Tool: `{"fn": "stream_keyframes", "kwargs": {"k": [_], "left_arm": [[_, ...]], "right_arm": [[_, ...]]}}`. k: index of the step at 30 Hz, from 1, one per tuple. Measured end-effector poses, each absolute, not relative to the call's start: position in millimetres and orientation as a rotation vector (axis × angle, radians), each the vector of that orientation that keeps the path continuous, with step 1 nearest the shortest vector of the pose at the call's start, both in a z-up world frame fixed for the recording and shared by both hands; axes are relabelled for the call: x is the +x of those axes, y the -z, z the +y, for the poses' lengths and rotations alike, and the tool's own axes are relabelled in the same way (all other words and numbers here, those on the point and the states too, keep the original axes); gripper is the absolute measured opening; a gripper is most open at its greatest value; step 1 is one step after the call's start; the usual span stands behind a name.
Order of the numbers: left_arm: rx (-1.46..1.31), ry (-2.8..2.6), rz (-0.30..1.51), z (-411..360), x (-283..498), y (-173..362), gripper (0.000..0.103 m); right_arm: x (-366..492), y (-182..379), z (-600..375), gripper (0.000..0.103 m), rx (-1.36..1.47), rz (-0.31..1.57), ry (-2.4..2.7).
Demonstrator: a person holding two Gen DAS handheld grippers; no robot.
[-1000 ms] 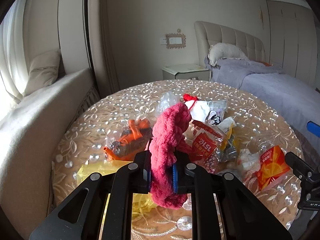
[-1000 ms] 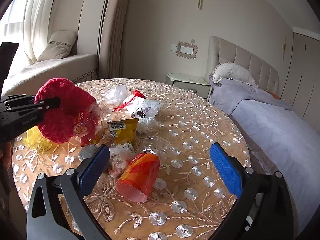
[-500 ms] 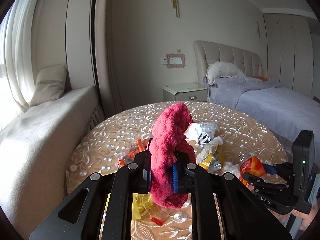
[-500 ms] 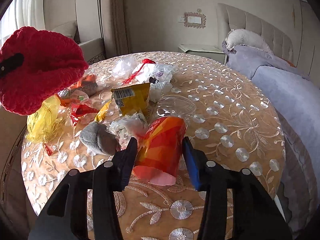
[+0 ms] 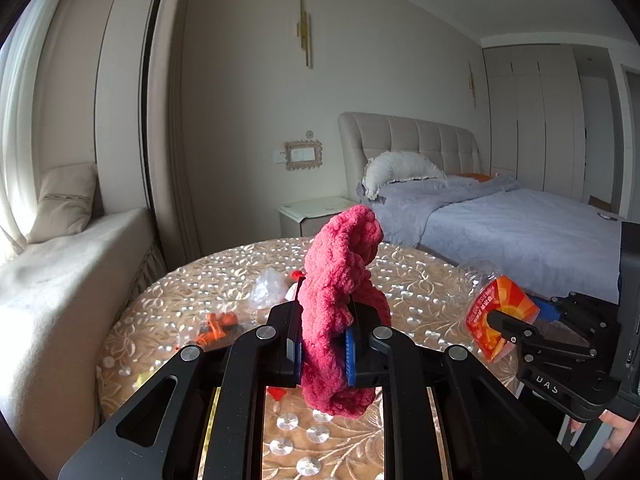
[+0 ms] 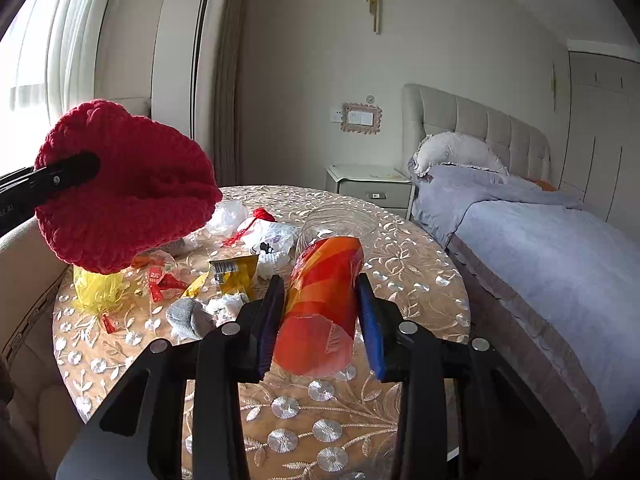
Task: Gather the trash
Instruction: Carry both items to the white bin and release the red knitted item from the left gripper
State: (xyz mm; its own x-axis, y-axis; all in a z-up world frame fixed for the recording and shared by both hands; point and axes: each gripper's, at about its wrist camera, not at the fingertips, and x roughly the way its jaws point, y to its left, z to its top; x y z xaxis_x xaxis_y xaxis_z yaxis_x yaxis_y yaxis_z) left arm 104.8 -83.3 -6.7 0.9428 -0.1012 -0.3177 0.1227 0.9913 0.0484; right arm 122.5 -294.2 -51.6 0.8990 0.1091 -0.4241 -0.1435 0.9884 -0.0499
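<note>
Holding a crushed clear bottle (image 6: 320, 304) with an orange and red label, the right gripper (image 6: 320, 320) has just been closing and now squeezes it above the worktop (image 6: 400, 264). The left gripper (image 5: 323, 346) is clenched on a fuzzy red knitted thing (image 5: 340, 304), maybe a hat, held high. Wrappers (image 6: 232, 276) and a yellow bag (image 6: 96, 288) lie on the worktop's left half. Its bed-side edge is bare.

1 red knit hat (image 6: 124, 188), 1 plastic bottle w/ orange label (image 6: 320, 304), 1 yellow bag (image 6: 98, 290), 1 grey sock (image 6: 188, 318), 2 grippers.
</note>
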Motion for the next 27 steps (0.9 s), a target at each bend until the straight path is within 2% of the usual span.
{"fn": "stream_keyframes", "kwargs": {"k": [12, 27], "left_arm": [[0.094, 0.478, 0.392, -224.6, 121.9, 56.7, 0.014], [0.187, 0.769, 0.491, -394.8, 130.0, 162.6, 0.014]], "right_arm": [[49.6, 70.7, -402.9, 0.036, -0.068, 0.461, 0.16], [4.7, 147.2, -508.0, 0.036, 0.0, 0.529, 0.371]]}}
